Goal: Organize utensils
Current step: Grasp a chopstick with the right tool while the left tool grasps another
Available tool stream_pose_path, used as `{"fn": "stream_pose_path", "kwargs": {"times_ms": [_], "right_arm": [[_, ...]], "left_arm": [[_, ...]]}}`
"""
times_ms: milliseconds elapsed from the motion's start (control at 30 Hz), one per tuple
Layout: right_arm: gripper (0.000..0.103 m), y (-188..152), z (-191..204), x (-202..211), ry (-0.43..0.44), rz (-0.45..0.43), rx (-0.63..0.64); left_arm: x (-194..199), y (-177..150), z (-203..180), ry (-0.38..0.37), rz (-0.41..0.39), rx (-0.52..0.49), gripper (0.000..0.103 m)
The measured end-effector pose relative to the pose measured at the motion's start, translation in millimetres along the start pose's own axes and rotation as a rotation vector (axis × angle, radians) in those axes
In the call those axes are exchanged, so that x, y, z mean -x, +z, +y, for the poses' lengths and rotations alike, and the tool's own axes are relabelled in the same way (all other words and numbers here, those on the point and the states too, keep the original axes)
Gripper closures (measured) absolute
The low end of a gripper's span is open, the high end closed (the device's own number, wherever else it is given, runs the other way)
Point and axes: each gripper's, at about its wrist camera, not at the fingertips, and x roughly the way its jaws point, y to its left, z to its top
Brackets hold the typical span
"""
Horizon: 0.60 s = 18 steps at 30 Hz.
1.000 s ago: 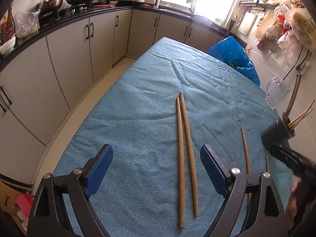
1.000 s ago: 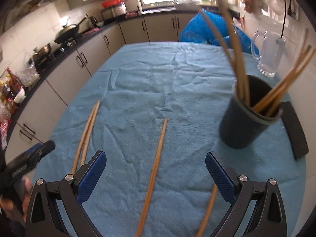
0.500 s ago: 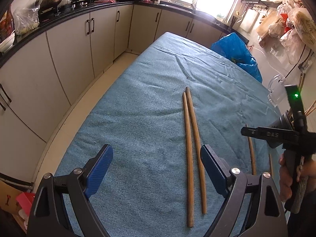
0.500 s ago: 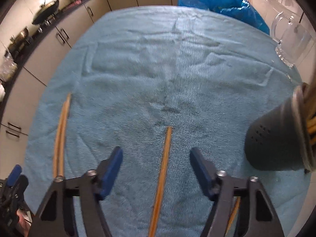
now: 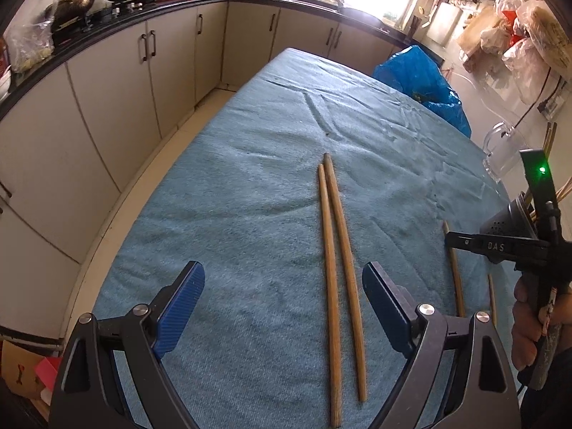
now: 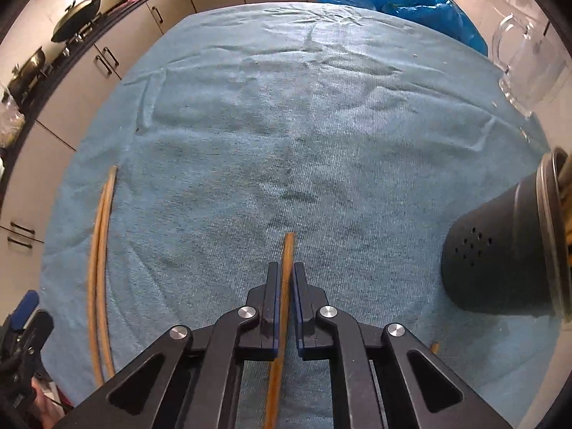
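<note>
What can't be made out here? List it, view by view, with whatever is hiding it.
- Right wrist view: the lower part of the single chopstick is covered by the right gripper, shut on it.
- Right wrist view: the dark holder is cut by the picture's edge, so its chopsticks cannot be counted.
- Left wrist view: another chopstick runs behind the left gripper, which is open.
- Left wrist view: the glass jug is partly hidden by the other tool.

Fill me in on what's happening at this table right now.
A person is tidying chopsticks into the dark holder. The right gripper has closed on a single chopstick lying on the blue cloth. The left gripper is open, above the pair of chopsticks on the cloth.
</note>
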Motion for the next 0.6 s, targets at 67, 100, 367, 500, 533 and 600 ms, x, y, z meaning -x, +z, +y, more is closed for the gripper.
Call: {"fn": "stream_pose_path", "kwargs": {"times_ms": [67, 100, 367, 500, 533, 600], "right_arm": [[0.097, -3.1, -0.5, 3.0, 0.012, -0.008, 0.003], [0.097, -4.1, -0.5, 4.1, 0.008, -0.012, 0.003], [0.096, -10.5, -6.1, 2.3, 0.019, -0.02, -0.002], [0.096, -11.9, -7.5, 4.2, 0.021, -0.019, -0.001], [0.096, -12.8, -8.0, 4.9, 0.021, -0.02, 0.0], [0.096, -12.8, -8.5, 4.9, 0.023, -0.021, 0.001]], "left_arm": [[-6.3, 5.2, -1.6, 0.004, 0.02, -0.013, 0.015], [-10.1, 8.6, -3.0, 0.009, 0.032, -0.022, 0.019], [-44.7, 44.9, -14.0, 0.053, 0.145, -0.066, 0.022], [-56.3, 58.9, -21.1, 0.087, 0.187, -0.084, 0.022], [-58.7, 61.5, -22.8, 0.1, 0.194, -0.091, 0.023], [-63.3, 65.3, -25.7, 0.127, 0.209, -0.104, 0.028]]}}
